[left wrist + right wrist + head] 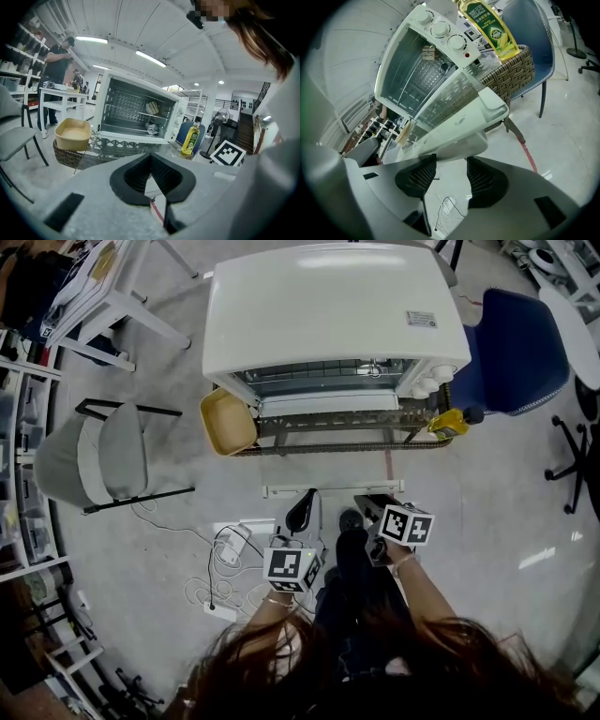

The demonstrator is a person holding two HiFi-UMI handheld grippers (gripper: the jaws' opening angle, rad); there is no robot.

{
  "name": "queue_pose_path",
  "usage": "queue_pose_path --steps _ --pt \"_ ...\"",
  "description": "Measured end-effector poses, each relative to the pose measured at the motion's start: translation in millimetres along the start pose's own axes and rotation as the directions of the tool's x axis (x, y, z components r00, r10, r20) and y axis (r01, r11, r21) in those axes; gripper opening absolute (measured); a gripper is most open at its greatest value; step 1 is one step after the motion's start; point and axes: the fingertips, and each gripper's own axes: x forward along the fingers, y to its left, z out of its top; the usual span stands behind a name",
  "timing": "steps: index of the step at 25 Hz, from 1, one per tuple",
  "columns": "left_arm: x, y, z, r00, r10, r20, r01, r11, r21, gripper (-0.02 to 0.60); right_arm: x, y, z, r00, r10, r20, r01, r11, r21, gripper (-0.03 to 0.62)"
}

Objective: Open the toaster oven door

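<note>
The toaster oven [333, 306] sits on the far wicker tabletop [513, 75]. Its glass door [454, 101] hangs down flat toward the near side, so the opening looks finished, and I judge only a clean withdrawal remains. The right hand-held gripper [451, 164] is released, jaws apart just below the door handle [461, 140]. The left hand-held gripper [151, 157] is clenched on nothing, well short of the door.

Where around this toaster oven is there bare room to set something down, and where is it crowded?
Free: the flat top of the toaster oven, and the floor between the grey chair and the wicker table. Crowded: the table itself, with the tan tray at its left end, the oil bottle at its right, and the open door spanning the front.
</note>
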Motion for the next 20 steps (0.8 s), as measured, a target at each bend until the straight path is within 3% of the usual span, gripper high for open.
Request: queue_pose_path --steps 20 --pt "-4 11 -18 1.000 0.012 -0.025 -0.012 1.000 -0.005 0.015 15 -15 -10 0.999 -0.031 -0.016 0.030 0.999 -0.042 0.187"
